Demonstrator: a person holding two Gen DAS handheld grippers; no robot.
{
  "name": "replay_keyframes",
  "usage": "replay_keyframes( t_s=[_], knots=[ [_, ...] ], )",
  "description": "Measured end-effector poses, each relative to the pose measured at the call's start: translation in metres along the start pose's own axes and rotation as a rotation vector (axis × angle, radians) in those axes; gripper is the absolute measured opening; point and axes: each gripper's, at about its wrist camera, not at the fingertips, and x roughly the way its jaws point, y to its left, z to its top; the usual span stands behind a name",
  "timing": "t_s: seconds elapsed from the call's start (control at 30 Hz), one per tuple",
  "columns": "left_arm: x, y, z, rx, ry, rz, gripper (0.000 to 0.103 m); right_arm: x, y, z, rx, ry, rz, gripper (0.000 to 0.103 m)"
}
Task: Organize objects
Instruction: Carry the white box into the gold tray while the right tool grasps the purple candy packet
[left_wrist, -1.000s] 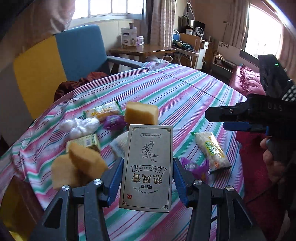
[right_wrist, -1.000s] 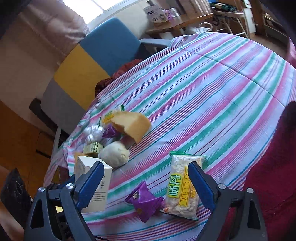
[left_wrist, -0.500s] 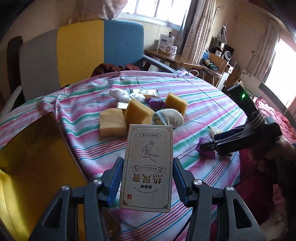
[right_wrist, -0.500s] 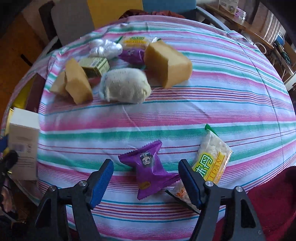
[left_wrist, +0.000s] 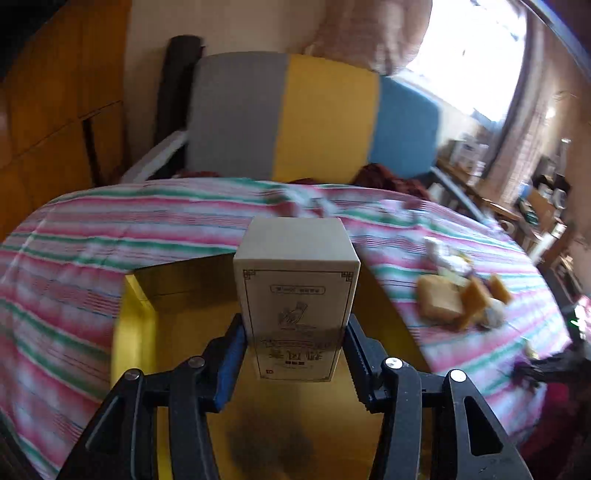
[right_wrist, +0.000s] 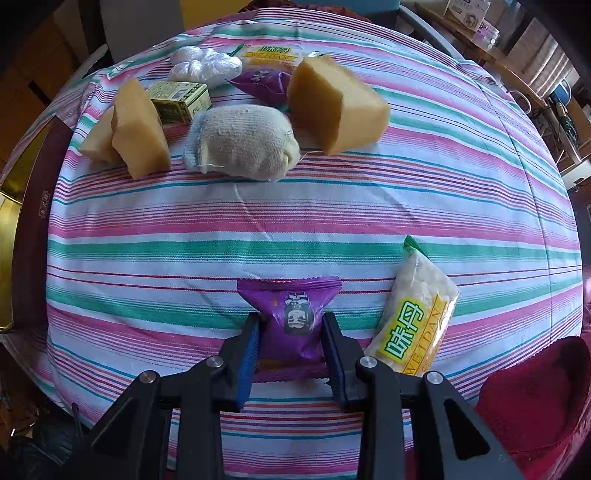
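My left gripper (left_wrist: 295, 343) is shut on a beige printed carton (left_wrist: 296, 291), held upright over the open gold-lined box (left_wrist: 136, 317) that sits at the edge of the striped table (left_wrist: 110, 221). In the right wrist view my right gripper (right_wrist: 291, 332) is shut on a purple snack packet (right_wrist: 291, 314) lying on the striped cloth (right_wrist: 295, 221), its blue pads pressed on both sides of the wrapper. A clear and yellow snack bag (right_wrist: 413, 317) lies just to the right of that gripper.
At the far side of the cloth lie three yellow sponges (right_wrist: 332, 107), a rolled grey sock (right_wrist: 240, 142), a small green carton (right_wrist: 181, 99), a white plastic bundle (right_wrist: 203, 64), another purple packet (right_wrist: 262, 83) and a yellow snack bag (right_wrist: 273, 55). A red cloth (right_wrist: 535, 398) lies bottom right. A multicoloured chair (left_wrist: 314, 114) stands behind the table.
My left gripper swung the carton leftward from above the table to over the gold-lined box. My right gripper came down on the purple packet and closed on it.
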Motion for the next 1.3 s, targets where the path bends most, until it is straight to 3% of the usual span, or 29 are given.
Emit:
replay_keyframes(
  t_s=[0.13,0.23,0.43,0.53,0.67,0.77,0.9,1.3],
  knots=[
    [0.037,0.048,0.008,-0.084,0.076,0.114,0.052,0.003,0.000,0.002,0.002,0.000,0.004,0.032],
    [0.062,0.069,0.006,-0.145,0.152,0.158,0.052,0.005,-0.002,0.004,0.004,0.001,0.007,0.032],
    [0.080,0.070,0.016,-0.110,0.239,0.205,0.052,0.007,-0.002,0.002,0.016,-0.002,0.014,0.032],
    [0.078,0.069,0.024,-0.106,0.233,0.204,0.052,0.005,-0.005,0.004,0.023,-0.004,0.020,0.032],
    [0.092,0.077,0.025,-0.079,0.230,0.283,0.053,0.007,-0.008,0.005,0.024,-0.005,0.024,0.033],
    [0.091,0.079,0.023,-0.104,0.220,0.254,0.053,0.008,-0.009,0.007,0.025,-0.007,0.024,0.032],
    [0.074,0.079,0.013,-0.133,0.164,0.245,0.083,0.009,-0.009,0.010,0.023,-0.003,0.019,0.032],
    [0.012,0.066,-0.026,-0.157,0.032,0.231,0.084,0.012,-0.004,0.003,0.023,-0.007,0.010,0.032]
  ],
)
